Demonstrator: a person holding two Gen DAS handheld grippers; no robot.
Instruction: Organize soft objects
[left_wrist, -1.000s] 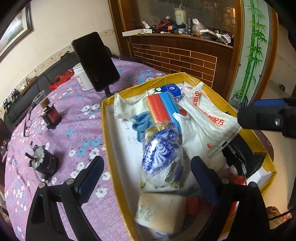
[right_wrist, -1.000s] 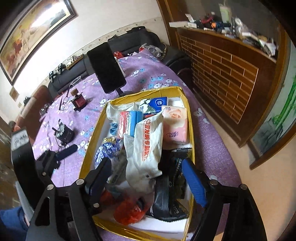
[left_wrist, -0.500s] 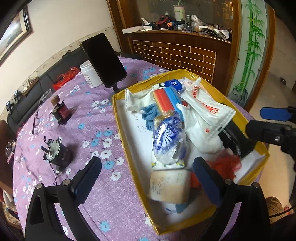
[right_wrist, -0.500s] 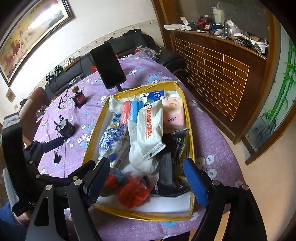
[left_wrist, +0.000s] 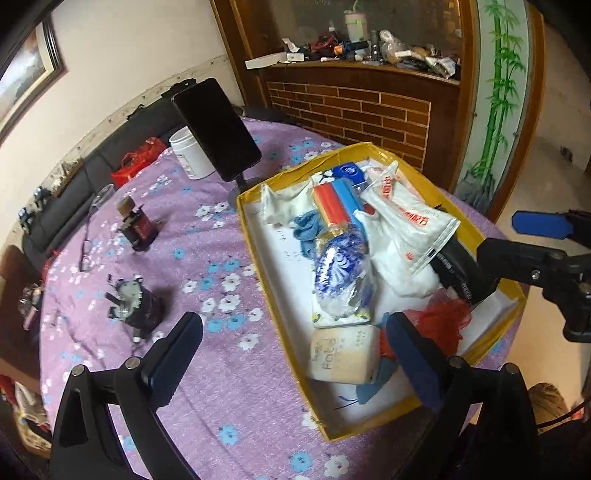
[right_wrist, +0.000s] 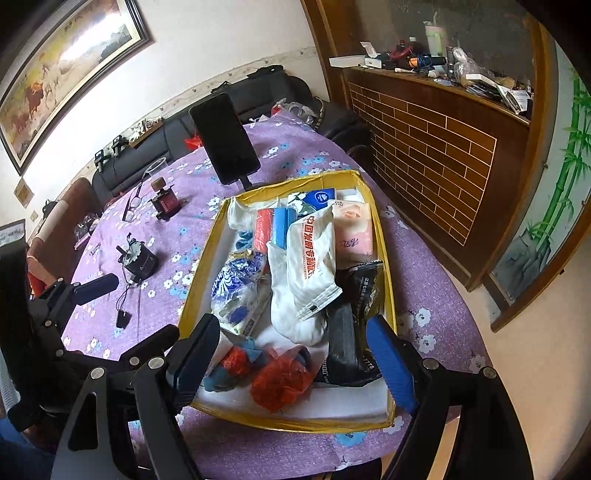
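A yellow box (left_wrist: 255, 258) (right_wrist: 199, 273) on the purple flowered table holds soft things: a white printed bag (left_wrist: 410, 218) (right_wrist: 312, 266), a blue-and-white patterned pack (left_wrist: 340, 266) (right_wrist: 236, 284), a red and blue roll (left_wrist: 334, 206) (right_wrist: 271, 229), a beige tissue pack (left_wrist: 343, 356), a pink tissue pack (right_wrist: 352, 234), a black pouch (right_wrist: 354, 332) and red mesh (left_wrist: 443, 325) (right_wrist: 280, 376). My left gripper (left_wrist: 295, 354) is open and empty above the box's near left edge. My right gripper (right_wrist: 291, 354) is open and empty above the box's near end.
A phone on a stand (left_wrist: 218, 129) (right_wrist: 225, 142), a white jar (left_wrist: 190, 153), a small red bottle (left_wrist: 138, 229) (right_wrist: 164, 201), a black round device with a cord (left_wrist: 136, 306) (right_wrist: 142, 260) and glasses (right_wrist: 135, 199) lie on the table left of the box. A brick-patterned cabinet (right_wrist: 436, 162) stands behind.
Both grippers have pulled back and up from the box, so more of the box and table shows. Both stay open and empty.
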